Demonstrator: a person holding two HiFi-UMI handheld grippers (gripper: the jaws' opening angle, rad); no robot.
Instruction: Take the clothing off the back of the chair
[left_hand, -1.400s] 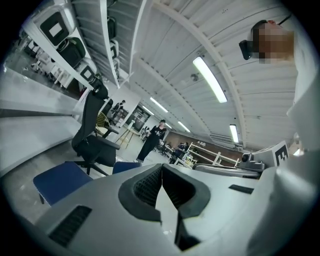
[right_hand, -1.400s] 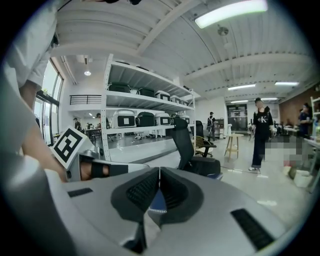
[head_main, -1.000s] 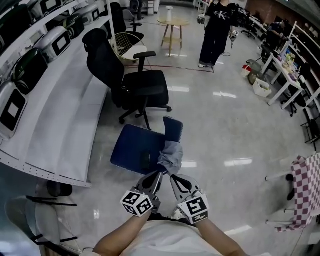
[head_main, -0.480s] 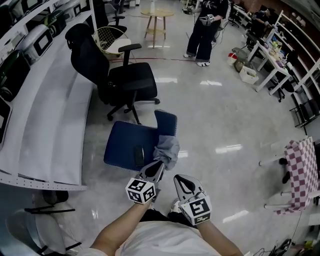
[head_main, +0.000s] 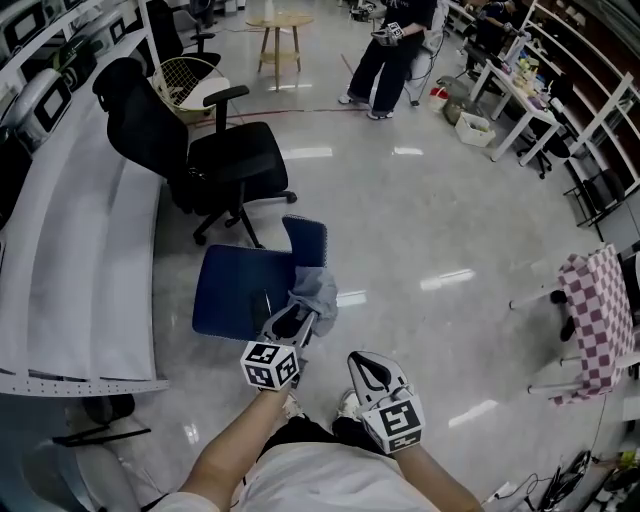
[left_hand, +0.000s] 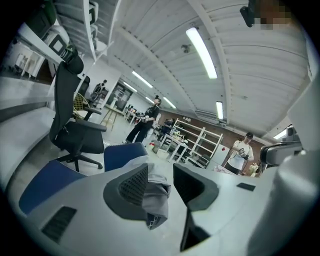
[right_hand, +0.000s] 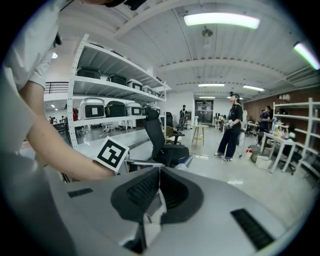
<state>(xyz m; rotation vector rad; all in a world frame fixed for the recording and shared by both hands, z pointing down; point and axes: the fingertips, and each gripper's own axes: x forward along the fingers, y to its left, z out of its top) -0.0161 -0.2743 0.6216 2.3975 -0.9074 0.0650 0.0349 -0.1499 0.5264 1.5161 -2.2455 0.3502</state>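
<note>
A small blue chair stands on the shiny floor, with its seat (head_main: 235, 290) to the left and its bare backrest (head_main: 305, 238) upright. The grey clothing (head_main: 316, 293) is bunched at the seat's near right corner, off the backrest. My left gripper (head_main: 297, 318) is at the cloth and its jaws are opening. In the left gripper view the clothing (left_hand: 156, 194) drapes against the left pad, with a gap to the right pad. My right gripper (head_main: 362, 362) hangs nearer me, apart from the cloth, shut with nothing in it (right_hand: 159, 171).
A black office chair (head_main: 225, 160) stands just beyond the blue one. A long white desk (head_main: 85, 270) runs along the left. A person (head_main: 388, 45) stands far off by a round wooden stool (head_main: 273, 25). A checkered cloth (head_main: 596, 320) hangs on a stand at right.
The left gripper has sunk leftward toward the seat with the grey cloth, and its jaws have begun to part. The right gripper has drawn away from the cloth.
</note>
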